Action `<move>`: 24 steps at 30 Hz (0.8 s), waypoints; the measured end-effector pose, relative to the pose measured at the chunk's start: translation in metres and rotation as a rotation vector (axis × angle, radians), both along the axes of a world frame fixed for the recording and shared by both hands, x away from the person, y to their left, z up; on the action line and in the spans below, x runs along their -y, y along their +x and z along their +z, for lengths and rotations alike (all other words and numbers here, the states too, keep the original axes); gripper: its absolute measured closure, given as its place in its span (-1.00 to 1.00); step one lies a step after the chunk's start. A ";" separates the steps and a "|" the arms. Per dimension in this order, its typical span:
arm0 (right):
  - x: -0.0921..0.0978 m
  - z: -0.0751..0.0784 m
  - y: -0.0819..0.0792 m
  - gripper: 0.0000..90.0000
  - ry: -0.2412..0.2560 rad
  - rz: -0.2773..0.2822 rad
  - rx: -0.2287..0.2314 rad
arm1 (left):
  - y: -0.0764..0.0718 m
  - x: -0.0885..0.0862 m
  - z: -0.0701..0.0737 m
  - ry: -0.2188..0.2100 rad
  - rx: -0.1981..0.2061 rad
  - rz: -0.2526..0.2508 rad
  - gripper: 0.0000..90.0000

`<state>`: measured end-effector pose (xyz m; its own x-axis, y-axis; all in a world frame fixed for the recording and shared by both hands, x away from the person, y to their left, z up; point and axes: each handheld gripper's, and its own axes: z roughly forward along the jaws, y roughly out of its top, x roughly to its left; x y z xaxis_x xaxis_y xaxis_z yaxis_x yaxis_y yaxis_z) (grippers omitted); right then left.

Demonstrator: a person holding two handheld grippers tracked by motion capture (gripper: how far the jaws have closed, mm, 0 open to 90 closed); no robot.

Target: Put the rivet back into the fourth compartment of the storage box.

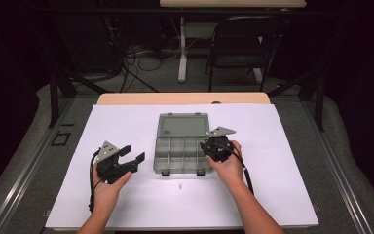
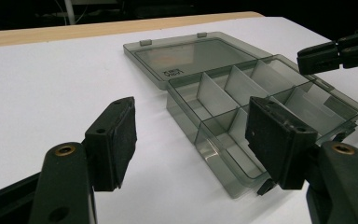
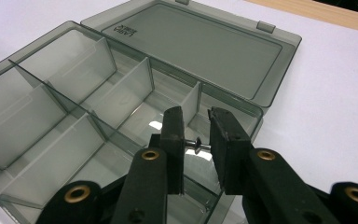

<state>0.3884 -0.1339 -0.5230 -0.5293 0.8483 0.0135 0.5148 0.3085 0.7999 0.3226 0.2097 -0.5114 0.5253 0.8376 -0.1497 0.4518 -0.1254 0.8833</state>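
Note:
A smoky grey plastic organiser box (image 1: 157,155) lies open mid-table, its lid (image 1: 183,124) flat toward the far side and its compartments empty. My right gripper (image 1: 210,146) hovers over the box's right-hand compartments. In the right gripper view the gripper (image 3: 196,125) is shut on a small dark screw (image 3: 197,144), just above a near-corner compartment of the box (image 3: 121,88). My left gripper (image 1: 133,154) is to the left of the box, open and empty. The left gripper view shows its jaws (image 2: 193,135) wide apart, facing the box (image 2: 193,119) and the right gripper (image 2: 328,53).
A tiny dark item (image 1: 180,185) lies on the white sheet (image 1: 282,180) in front of the box. The wooden table edge (image 1: 126,98) runs along the far side. A folding chair (image 1: 243,44) and floor cables (image 1: 141,58) stand beyond the table.

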 end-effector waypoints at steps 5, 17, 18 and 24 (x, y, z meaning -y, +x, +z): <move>-0.002 -0.001 -0.001 0.67 0.000 0.003 0.006 | 0.000 0.000 0.000 -0.001 0.003 0.001 -0.25; -0.003 0.000 -0.001 0.67 0.012 0.003 0.013 | 0.000 0.001 -0.001 -0.002 -0.003 -0.001 -0.25; -0.003 0.000 -0.001 0.66 0.012 0.006 0.013 | 0.000 0.001 -0.001 -0.002 -0.003 -0.001 -0.25; -0.003 0.000 -0.001 0.54 0.004 -0.003 0.023 | 0.000 0.001 -0.001 -0.002 -0.003 -0.001 -0.25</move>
<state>0.3870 -0.1306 -0.5228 -0.5274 0.8496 0.0049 0.4973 0.3040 0.8125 0.3225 0.2091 -0.5121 0.5255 0.8369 -0.1531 0.4539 -0.1236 0.8824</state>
